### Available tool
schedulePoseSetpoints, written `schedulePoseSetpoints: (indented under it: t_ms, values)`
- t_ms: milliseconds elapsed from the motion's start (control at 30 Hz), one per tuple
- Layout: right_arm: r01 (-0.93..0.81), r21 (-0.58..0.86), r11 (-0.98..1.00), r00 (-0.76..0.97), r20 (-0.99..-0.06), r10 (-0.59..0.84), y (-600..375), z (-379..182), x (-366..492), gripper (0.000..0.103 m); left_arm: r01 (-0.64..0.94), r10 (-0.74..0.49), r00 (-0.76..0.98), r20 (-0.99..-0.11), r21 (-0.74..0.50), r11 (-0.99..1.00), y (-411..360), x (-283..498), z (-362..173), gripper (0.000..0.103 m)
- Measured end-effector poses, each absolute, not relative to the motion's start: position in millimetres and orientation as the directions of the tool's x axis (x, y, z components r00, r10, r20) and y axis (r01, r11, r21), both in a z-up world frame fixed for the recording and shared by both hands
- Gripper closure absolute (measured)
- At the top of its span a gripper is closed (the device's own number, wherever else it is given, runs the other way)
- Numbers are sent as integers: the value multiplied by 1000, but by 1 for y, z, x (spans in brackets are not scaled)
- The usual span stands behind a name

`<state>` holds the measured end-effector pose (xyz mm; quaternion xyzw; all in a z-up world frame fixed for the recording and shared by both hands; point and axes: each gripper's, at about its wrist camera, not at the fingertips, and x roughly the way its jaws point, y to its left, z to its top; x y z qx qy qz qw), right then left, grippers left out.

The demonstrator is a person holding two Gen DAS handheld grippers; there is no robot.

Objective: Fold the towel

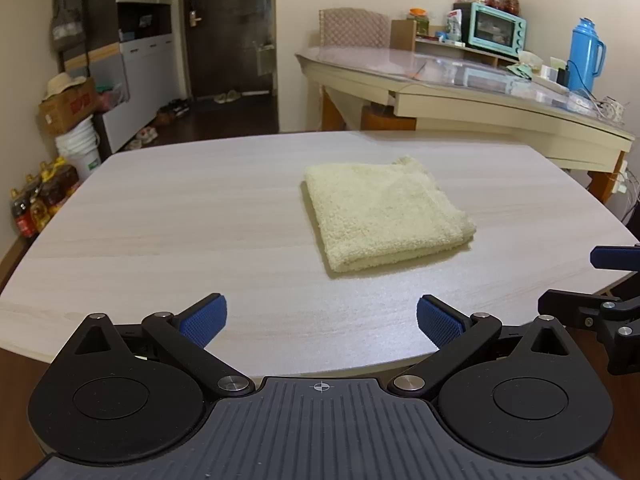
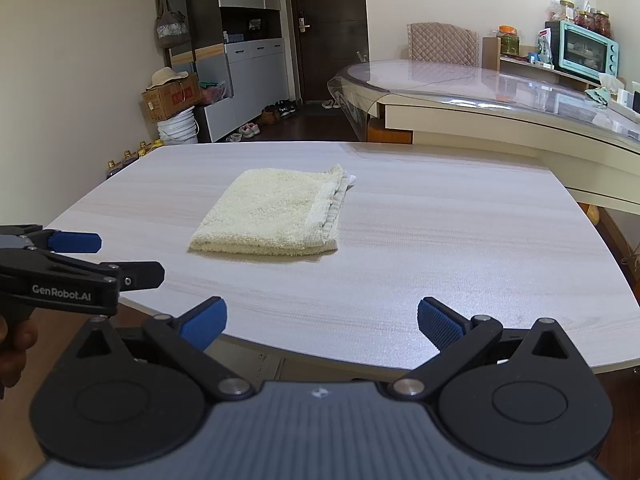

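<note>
We see the left gripper (image 1: 322, 322) with blue pads spread wide, nothing between them, held over the near edge of the table (image 1: 160, 216). Right gripper (image 2: 322, 322) same story: pads far apart, holding nothing, above the near table edge. Each gripper shows in the other's view, left one at the left border of the right wrist view, right one at the right border of the left wrist view, so they sit side by side, apart from each other.

The towel (image 1: 384, 210), pale yellow terry, lies folded into a compact rectangle near the middle of the table, well ahead of both grippers, touching neither. In the right wrist view its layered hem edges stack on the right side, with a white tag corner poking out at the far right corner.

Beyond the table we note a glass-topped counter (image 1: 460, 80) with a teal toaster oven (image 1: 496, 30) and a blue thermos (image 1: 586, 54), plus a dark door (image 2: 328, 28) at the back
</note>
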<state>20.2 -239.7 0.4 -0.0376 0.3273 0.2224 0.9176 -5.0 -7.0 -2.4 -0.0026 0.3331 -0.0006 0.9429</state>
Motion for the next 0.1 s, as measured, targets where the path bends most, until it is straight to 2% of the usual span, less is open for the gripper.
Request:
schedulePoseSetpoints:
  t_ms: [100]
  values:
    - [-436, 77, 897, 685, -617, 386, -239, 0, 20, 0, 1, -16, 779, -626, -24, 1000, -5, -5, -2, 0]
